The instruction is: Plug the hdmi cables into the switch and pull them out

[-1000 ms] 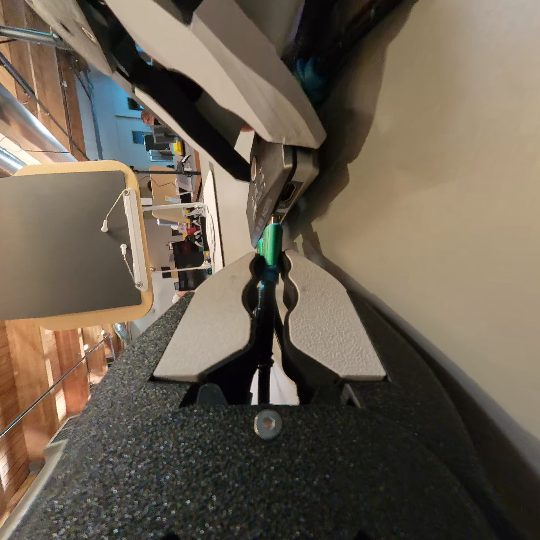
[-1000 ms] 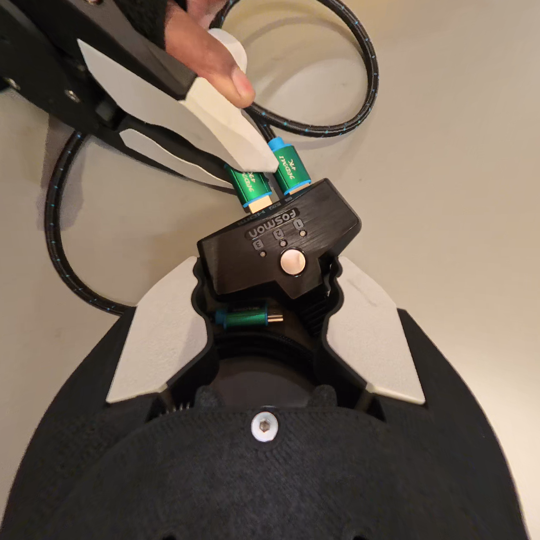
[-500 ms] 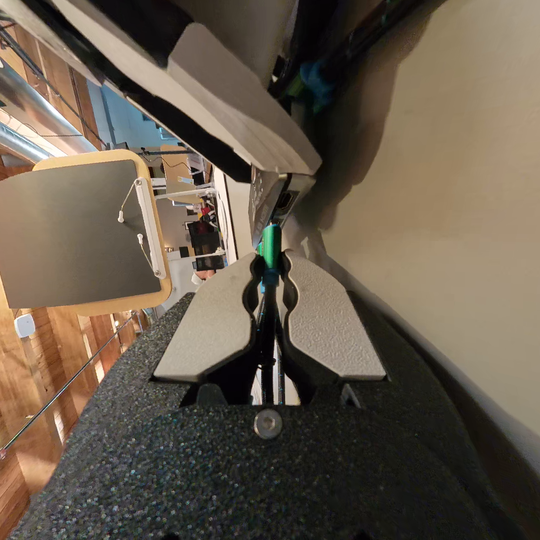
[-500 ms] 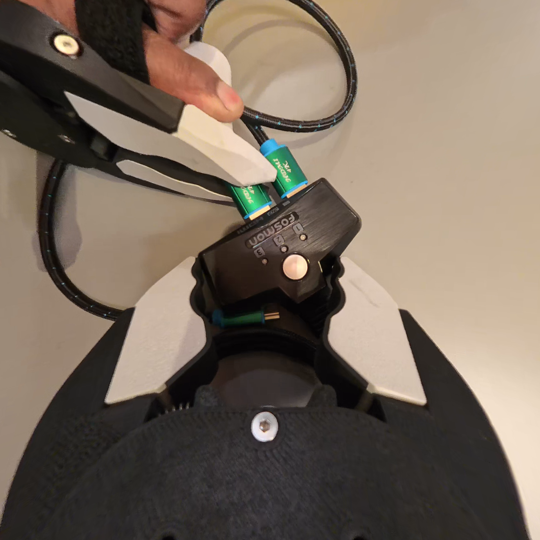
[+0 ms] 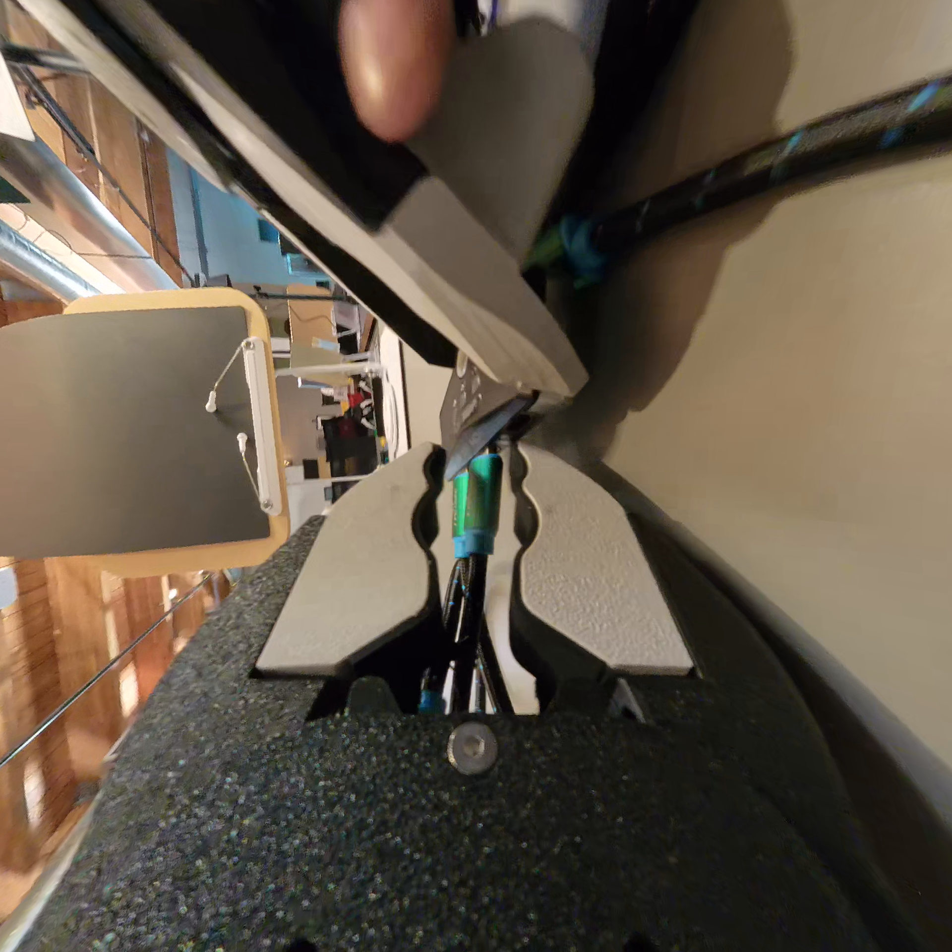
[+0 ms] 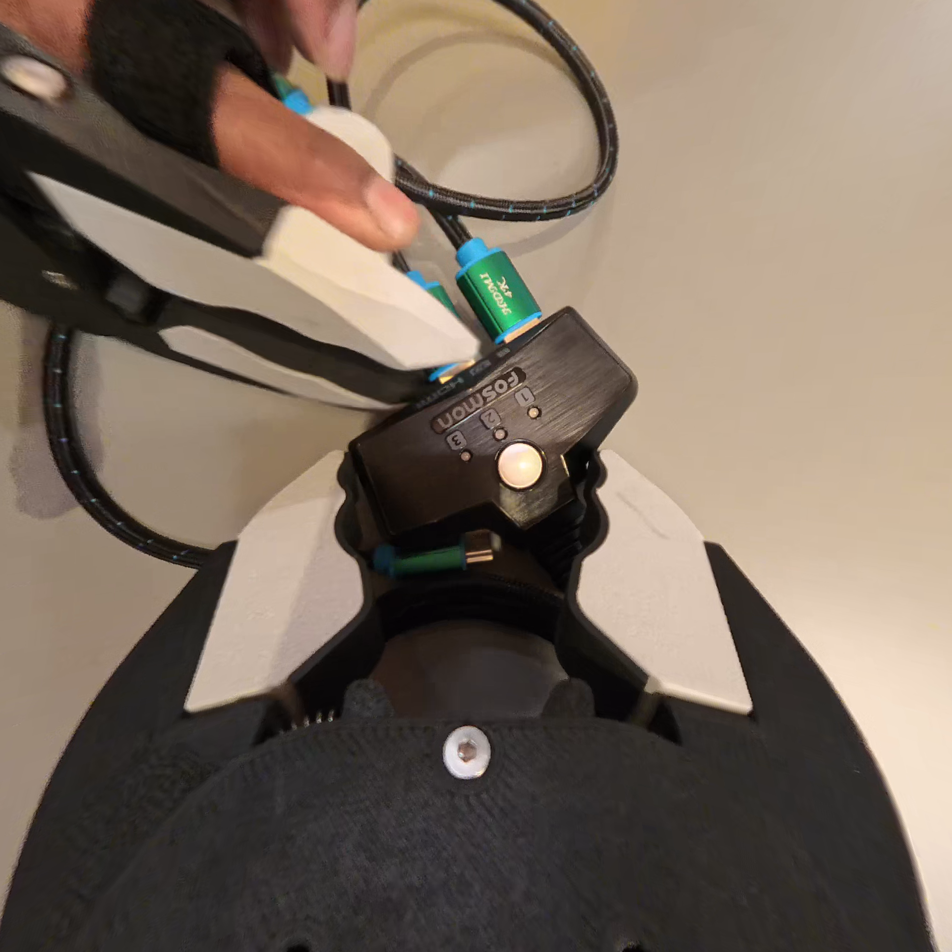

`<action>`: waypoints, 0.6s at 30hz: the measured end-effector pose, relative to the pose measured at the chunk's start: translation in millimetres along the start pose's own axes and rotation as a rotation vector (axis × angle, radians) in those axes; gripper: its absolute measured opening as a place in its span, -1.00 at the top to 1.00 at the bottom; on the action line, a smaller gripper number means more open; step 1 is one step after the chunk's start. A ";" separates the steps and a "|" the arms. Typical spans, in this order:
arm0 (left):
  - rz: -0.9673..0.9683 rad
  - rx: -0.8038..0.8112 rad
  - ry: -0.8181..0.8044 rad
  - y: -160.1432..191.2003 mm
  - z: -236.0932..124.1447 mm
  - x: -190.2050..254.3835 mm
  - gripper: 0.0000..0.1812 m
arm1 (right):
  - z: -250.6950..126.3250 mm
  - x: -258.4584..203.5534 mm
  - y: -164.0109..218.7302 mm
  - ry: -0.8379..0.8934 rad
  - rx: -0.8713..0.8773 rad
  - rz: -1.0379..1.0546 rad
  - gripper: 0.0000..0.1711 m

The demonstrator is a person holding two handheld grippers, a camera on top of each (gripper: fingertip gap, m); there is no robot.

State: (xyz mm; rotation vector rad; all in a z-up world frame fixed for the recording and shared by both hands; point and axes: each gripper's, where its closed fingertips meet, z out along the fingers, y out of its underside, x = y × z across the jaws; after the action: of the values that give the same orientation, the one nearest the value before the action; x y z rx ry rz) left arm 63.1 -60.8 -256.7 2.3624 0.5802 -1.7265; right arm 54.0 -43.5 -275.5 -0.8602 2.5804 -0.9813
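Observation:
My right gripper (image 6: 471,453) is shut on the black HDMI switch (image 6: 438,479) and holds it over the beige table. One green HDMI plug (image 6: 497,301) sits in the switch's far edge. A second green plug (image 5: 476,499) lies between the fingers of my left gripper (image 5: 479,453), its tip at the switch (image 5: 463,407). The jaws stand slightly apart, with narrow gaps on both sides of it. The left gripper also shows in the right wrist view (image 6: 432,381), covering most of that plug. A third green plug (image 6: 427,559) lies loose under the switch.
Black braided cable (image 6: 592,154) loops over the table (image 6: 772,257) behind the switch and round its left side. A person's hand (image 6: 319,175) rests on the left gripper. A dark board with a wooden rim (image 5: 129,427) and room clutter show behind. Left and right tips are no more than a few centimetres apart.
The left gripper moved forward onto the switch, so the plug sits deeper between its fingers. Its jaws widened from a tight pinch. The right gripper kept hold of the switch.

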 end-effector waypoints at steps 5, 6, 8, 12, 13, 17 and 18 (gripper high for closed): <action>-0.111 0.152 -0.100 -27.5 -25.3 -24.5 0.48 | -3.8 20.5 13.1 0.135 -0.058 0.012 0.00; -0.146 0.177 -0.128 -32.5 -33.0 -31.8 0.46 | -5.6 23.5 14.6 0.148 -0.060 0.020 0.00; -0.257 0.212 -0.171 -38.0 -50.9 -46.3 0.48 | -8.8 28.3 18.2 0.160 -0.063 0.035 0.00; -0.562 0.132 -0.249 0.0 -96.3 -79.6 0.52 | -13.5 34.1 24.1 0.159 -0.055 0.068 0.00; -0.613 0.069 -0.269 22.7 -111.2 -87.6 0.53 | -14.2 34.6 25.2 0.157 -0.052 0.072 0.00; -0.729 -0.304 -0.167 138.3 -175.1 -91.0 0.56 | -16.3 34.9 27.1 0.161 -0.052 0.070 0.00; -0.762 -0.403 -0.125 165.5 -191.6 -87.0 0.52 | -16.6 34.7 27.3 0.162 -0.055 0.067 0.00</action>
State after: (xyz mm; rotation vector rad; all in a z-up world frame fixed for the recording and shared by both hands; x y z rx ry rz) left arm 275.0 -163.7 -129.5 1.8365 1.7793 -1.7387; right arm 7.5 -39.5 -282.2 -0.7292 2.7645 -1.0043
